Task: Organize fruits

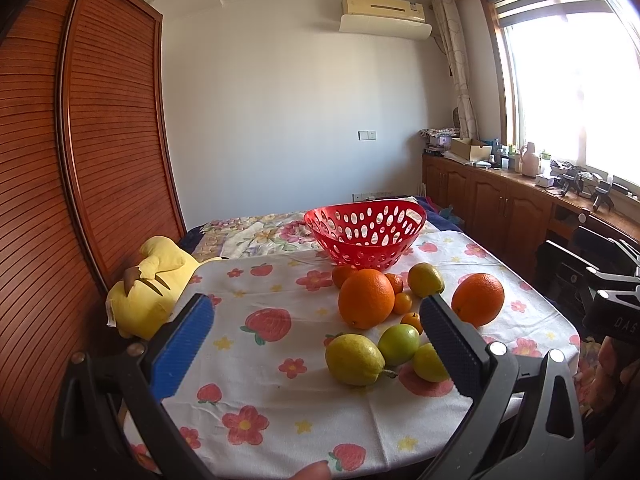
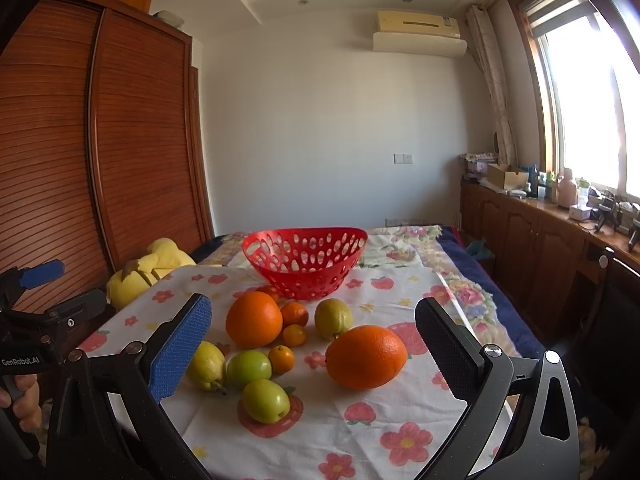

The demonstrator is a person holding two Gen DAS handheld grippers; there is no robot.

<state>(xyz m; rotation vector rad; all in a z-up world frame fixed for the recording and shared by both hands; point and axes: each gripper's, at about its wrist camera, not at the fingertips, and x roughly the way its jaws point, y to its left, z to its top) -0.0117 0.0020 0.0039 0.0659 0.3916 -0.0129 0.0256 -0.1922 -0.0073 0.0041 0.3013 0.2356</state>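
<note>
Fruit (image 2: 366, 356) is scattered before the basket (image 2: 305, 261); both grippers (image 1: 316, 336) (image 2: 313, 336) are held with fingers apart.

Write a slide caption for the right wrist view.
Open right claw hovers over oranges, limes and lemons before an empty red basket.

Home bedroom: louvred wardrobe (image 2: 100, 140), quilted bed (image 2: 460, 280), wall AC unit (image 2: 418, 32), curtained window (image 2: 580, 100).
</note>
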